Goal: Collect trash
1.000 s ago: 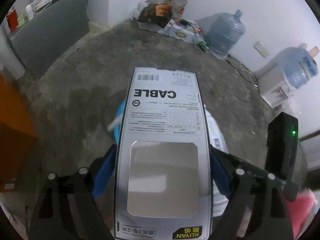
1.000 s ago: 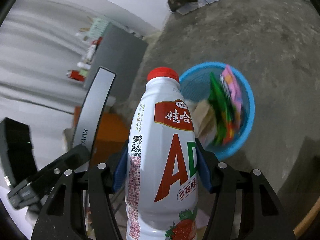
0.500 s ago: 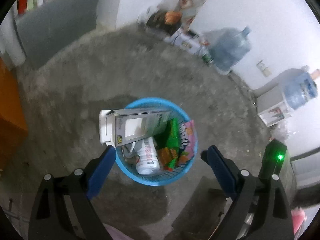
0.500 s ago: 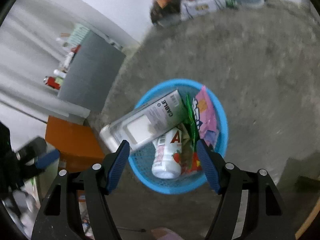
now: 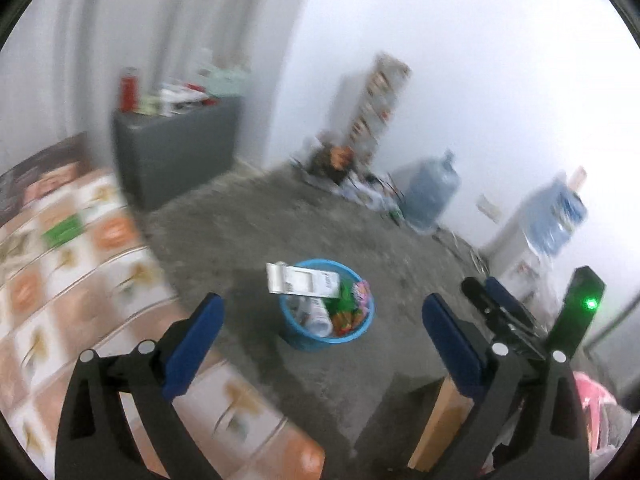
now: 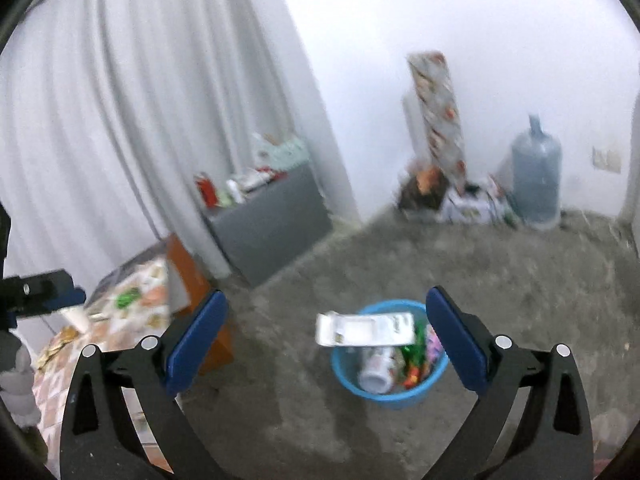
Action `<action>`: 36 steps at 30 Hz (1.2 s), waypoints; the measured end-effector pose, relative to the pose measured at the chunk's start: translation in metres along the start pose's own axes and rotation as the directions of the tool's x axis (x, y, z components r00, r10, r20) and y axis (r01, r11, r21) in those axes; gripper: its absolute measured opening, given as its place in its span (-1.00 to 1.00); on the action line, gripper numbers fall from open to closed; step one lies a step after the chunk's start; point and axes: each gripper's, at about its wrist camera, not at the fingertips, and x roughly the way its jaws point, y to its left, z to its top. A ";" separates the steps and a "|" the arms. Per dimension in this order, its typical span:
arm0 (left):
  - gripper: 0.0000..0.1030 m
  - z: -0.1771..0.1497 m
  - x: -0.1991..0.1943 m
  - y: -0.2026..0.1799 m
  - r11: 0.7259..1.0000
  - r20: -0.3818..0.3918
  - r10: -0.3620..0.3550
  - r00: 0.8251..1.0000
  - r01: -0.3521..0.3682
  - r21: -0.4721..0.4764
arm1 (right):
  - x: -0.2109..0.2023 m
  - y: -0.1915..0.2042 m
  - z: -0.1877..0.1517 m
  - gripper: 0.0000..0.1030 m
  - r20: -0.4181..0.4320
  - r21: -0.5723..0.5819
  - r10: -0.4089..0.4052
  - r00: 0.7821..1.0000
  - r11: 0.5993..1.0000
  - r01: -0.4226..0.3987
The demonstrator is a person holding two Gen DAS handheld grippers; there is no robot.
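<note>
A blue basket (image 5: 308, 340) (image 6: 384, 398) stands on the grey concrete floor, well below and ahead of both grippers. A grey cable box (image 5: 304, 283) (image 6: 366, 329) lies across its rim. Inside are a white drink bottle (image 5: 320, 318) (image 6: 376, 370) and coloured snack wrappers (image 5: 352, 308) (image 6: 416, 360). The jaws of my left gripper (image 5: 321, 302) are opening, with nothing between them. My right gripper (image 6: 326, 294) is opening too, and its jaws are also empty. Both views are motion-blurred.
A table with a patterned cloth (image 5: 60, 280) (image 6: 128, 308) sits at the lower left. Behind it, a grey cabinet (image 5: 176, 152) (image 6: 272, 216) carries bottles, and a white curtain hangs there. Water jugs (image 5: 434, 196) (image 6: 536, 176) and clutter line the far wall.
A second ago my left gripper held the cable box and my right the bottle. Both items now lie in the basket. Both grippers have risen and drawn back from it.
</note>
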 end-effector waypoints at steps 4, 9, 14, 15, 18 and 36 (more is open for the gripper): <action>0.89 -0.035 -0.059 0.017 0.981 0.089 0.189 0.978 -0.184 -0.069 | -0.027 0.052 -0.007 0.87 -0.014 -0.107 0.085 0.996 0.991 -0.086; 0.89 -0.095 -0.092 0.032 0.868 0.051 0.482 0.875 -0.469 -0.163 | -0.035 0.109 -0.045 0.87 -0.173 -0.300 0.042 0.984 0.949 -0.094; 0.89 -0.158 -0.094 0.036 0.741 -0.032 0.659 0.752 -0.655 -0.146 | -0.027 0.118 -0.093 0.87 -0.378 -0.329 -0.040 0.925 0.940 -0.094; 0.89 -0.167 -0.093 0.037 0.742 -0.073 0.653 0.754 -0.656 -0.137 | -0.034 0.123 -0.100 0.86 -0.390 -0.334 -0.049 0.920 0.938 -0.092; 0.89 -0.187 -0.090 0.042 0.730 -0.171 0.650 0.741 -0.671 -0.130 | -0.044 0.134 -0.113 0.86 -0.411 -0.372 -0.069 0.909 0.923 -0.098; 0.89 -0.195 -0.116 0.053 0.641 -0.150 0.720 0.678 -0.732 -0.230 | -0.049 0.138 -0.119 0.86 -0.381 -0.437 -0.134 0.915 0.898 -0.050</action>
